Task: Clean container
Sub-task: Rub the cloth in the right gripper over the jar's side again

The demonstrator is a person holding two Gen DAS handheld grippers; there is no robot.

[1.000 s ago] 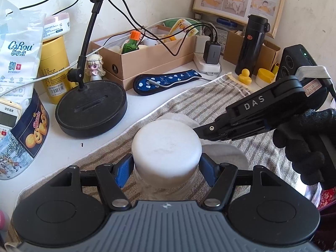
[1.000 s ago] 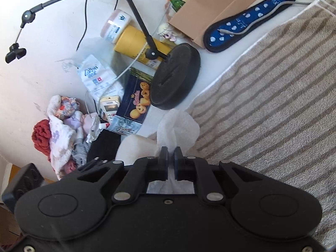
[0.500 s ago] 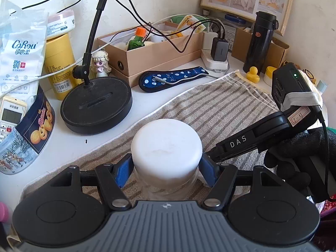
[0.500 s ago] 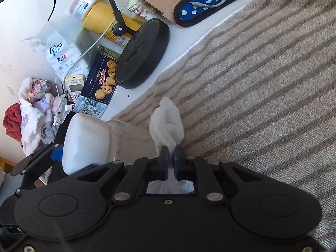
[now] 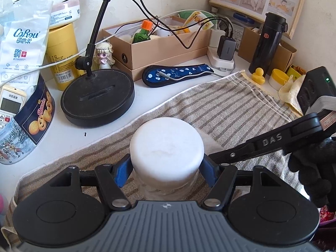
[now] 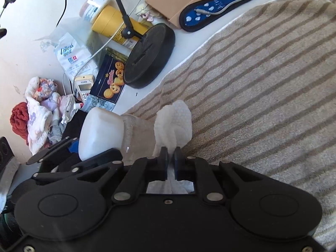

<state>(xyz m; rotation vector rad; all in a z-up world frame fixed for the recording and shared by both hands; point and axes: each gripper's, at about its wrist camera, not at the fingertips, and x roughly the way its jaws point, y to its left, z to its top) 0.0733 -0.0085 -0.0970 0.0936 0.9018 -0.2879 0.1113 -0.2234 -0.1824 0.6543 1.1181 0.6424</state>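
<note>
- Over the striped towel (image 5: 220,109) on the desk (image 5: 147,96): left gripper (image 5: 166,168) is clamped on the clear jar (image 6: 136,134) just under its white lid (image 5: 167,145), blue pads against both sides of the neck.
- Right gripper (image 6: 170,157) has its jaws pinched together on a wad of white tissue (image 6: 174,119); the tissue touches the jar's clear wall on the side away from the lid.
- Progress, my read: mid-wipe on the outside. Lid is on, so the inside isn't reachable yet. Can't tell from these views how much of the wall is clean.
- Left to do, likely: the rest of the wall, the lid, maybe the inside.
- Readable text: "DAS" on the right gripper's arm in the left wrist view; "CoRou" with Chinese characters on the white tissue pack (image 5: 21,48).
- Script on the blue cookie tin (image 5: 31,130) is too skewed to read; barcode and small print on the yellow canister (image 5: 61,56) also unreadable.
</note>
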